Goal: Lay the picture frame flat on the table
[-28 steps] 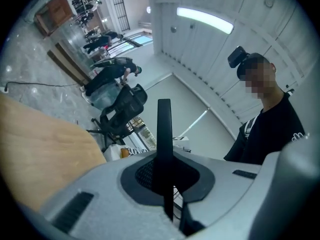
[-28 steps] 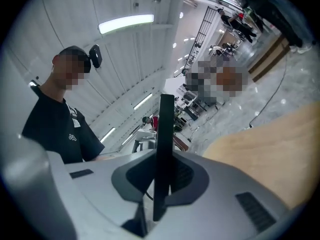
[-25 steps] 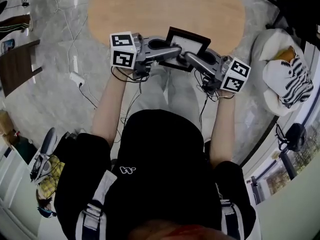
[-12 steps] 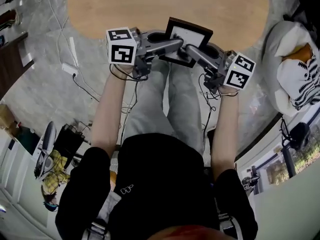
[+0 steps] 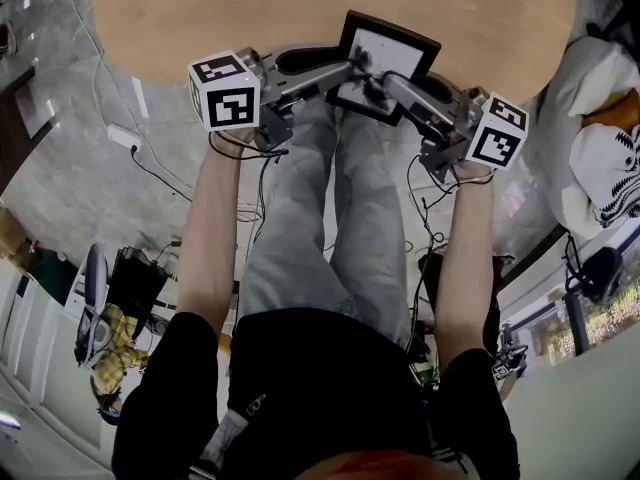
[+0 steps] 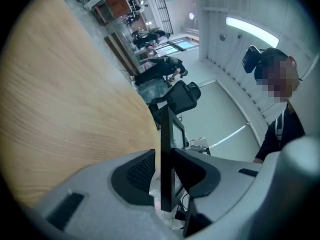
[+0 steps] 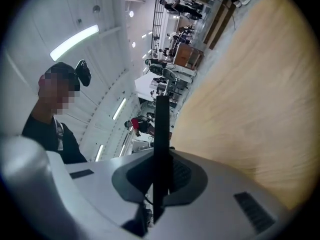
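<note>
Picture frame [image 5: 389, 54], black-edged, white-faced

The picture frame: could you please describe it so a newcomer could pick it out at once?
Find the big wooden table at the head view's top. At its near edge, just beyond the person's grey trousers, is the picture frame. It is the only dark-rimmed rectangle with a white centre.
</note>
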Demonstrator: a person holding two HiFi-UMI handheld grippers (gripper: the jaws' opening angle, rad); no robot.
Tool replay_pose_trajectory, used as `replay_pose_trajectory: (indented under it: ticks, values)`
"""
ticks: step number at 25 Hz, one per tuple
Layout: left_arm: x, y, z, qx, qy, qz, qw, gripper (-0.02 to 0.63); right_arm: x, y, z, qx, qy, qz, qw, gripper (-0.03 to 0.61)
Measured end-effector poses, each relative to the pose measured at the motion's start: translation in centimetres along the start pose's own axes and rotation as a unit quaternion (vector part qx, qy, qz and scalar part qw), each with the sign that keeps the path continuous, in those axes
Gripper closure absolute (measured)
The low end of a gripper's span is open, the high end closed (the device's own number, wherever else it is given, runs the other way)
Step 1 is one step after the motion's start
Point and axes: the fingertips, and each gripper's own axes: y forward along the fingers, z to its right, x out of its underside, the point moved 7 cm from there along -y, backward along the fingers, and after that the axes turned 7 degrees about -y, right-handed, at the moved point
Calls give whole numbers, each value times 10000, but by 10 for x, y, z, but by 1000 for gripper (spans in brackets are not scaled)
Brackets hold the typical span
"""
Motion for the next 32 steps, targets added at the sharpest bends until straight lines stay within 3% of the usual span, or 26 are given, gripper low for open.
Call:
replay_pose_trajectory:
  ticks: [2,4,5,6,7,14,18,22,26,32]
  values:
    - [2,-7,-14,-457,66,83,9989,499,0,0,15,199,53,-22,9998,557]
    - [2,-18,-25,-1249,407,251,9910,499,-2,1,29,384,120,9,9992,557]
    - [1,-24,-29,-1688,606,370,9831,525,-4,4,36,489,163,45,9987,557]
    - [1,-30,-32,-2034,756,460,9751,604,-6,7,43,624,195,61,9978,557]
    - [1,-34,-35,-2230,842,504,9699,604,-9,12,51,776,206,34,9968,557]
    - [18,-24,-32,-2479,972,325,9634,604,-9,33,83,1425,208,-276,9892,557]
    - [32,-15,-27,-2402,968,193,9657,604,-7,32,87,1570,333,-232,9868,557]
    - [39,-18,-25,-2382,986,91,9662,604,-4,30,93,2238,244,-333,9738,540]
    - [41,-26,-25,-2344,941,92,9675,604,-5,30,89,3053,-362,-468,9504,485]
    - [46,-37,-25,-2309,907,130,9686,604,-3,33,88,4272,-1270,-866,8910,365]
